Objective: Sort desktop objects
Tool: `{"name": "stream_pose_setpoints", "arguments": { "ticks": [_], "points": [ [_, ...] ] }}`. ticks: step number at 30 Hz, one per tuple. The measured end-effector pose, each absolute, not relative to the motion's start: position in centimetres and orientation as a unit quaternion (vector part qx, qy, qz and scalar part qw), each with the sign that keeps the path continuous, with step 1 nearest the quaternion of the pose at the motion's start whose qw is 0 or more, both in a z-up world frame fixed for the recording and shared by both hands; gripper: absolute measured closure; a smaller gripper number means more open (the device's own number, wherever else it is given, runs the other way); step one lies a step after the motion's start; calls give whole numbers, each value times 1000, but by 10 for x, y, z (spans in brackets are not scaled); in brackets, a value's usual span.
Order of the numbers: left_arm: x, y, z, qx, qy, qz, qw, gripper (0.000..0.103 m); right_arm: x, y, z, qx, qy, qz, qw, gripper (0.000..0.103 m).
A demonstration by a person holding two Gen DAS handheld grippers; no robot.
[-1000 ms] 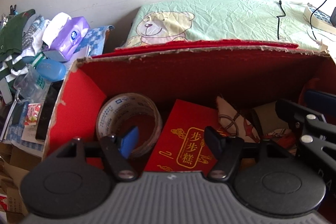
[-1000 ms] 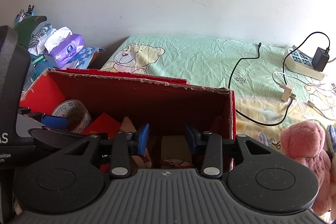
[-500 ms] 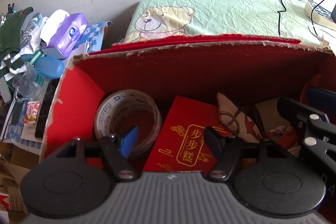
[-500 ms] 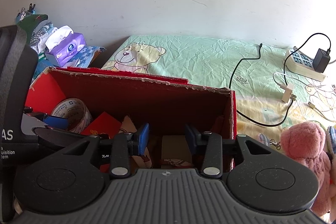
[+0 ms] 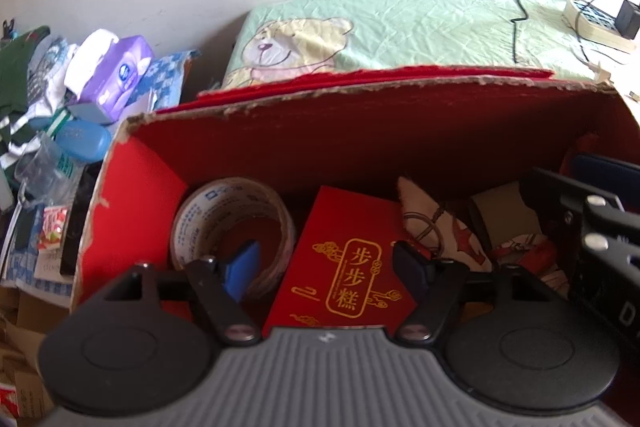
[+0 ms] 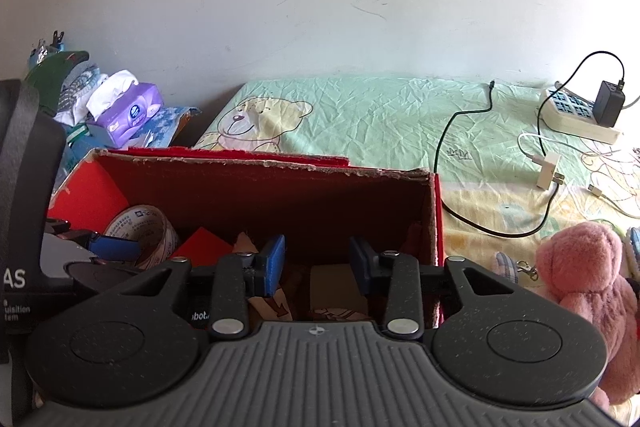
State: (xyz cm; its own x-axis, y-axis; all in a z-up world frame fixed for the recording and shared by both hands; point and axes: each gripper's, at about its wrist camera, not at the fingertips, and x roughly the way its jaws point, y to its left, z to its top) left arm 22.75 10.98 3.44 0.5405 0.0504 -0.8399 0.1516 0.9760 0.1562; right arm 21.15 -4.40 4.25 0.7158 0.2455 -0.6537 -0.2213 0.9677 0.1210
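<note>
While both grippers are held over the open red cardboard box (image 5: 360, 131), nothing is gripped by either. The left gripper (image 5: 326, 265) is seen with its jaws spread wide, one blue pad in front of the roll of clear tape (image 5: 232, 223), the other over the red packet with gold characters (image 5: 348, 259). The right gripper (image 6: 316, 261) is likewise parted, though less widely, and is poised above the box's right half, where a tan carton (image 6: 336, 281) and patterned paper can be made out between the pads.

Inside the box, the tape roll is leant near the left wall, the red packet lies just beside it towards the middle, and a cream pouch with red print (image 5: 436, 223) is tucked to the right of the packet. The box is set on a green bedsheet with a bear print (image 6: 360, 115). Near the sheet's right edge a white power strip (image 6: 576, 115) and a pink plush toy (image 6: 588, 267) are found. Beyond the box's left wall a purple tissue pack (image 5: 116, 75) is stacked among clutter.
</note>
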Motion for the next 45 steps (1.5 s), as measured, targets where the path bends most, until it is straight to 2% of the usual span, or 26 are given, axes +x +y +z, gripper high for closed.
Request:
{"name": "stream_pose_setpoints", "arguments": {
  "ticks": [8, 16, 22, 27, 30, 45],
  "points": [
    [219, 110, 39, 108, 443, -31, 889, 22, 193, -39, 51, -9, 307, 21, 951, 66],
    [209, 112, 47, 107, 405, -43, 907, 14, 162, -34, 51, 4, 314, -5, 949, 65],
    [197, 120, 58, 98, 377, -43, 920, 14, 144, -40, 59, 12, 309, -9, 951, 64],
    [182, 139, 74, 55, 388, -52, 919, 11, 127, -42, 76, 34, 295, 5, 955, 58],
    [170, 144, 84, 52, 381, -56, 921, 4, 124, -40, 82, 38, 289, 13, 957, 57],
    [136, 167, 104, 37, 403, -45, 913, 0, 109, -31, 87, 49, 298, 22, 953, 57]
  ]
}}
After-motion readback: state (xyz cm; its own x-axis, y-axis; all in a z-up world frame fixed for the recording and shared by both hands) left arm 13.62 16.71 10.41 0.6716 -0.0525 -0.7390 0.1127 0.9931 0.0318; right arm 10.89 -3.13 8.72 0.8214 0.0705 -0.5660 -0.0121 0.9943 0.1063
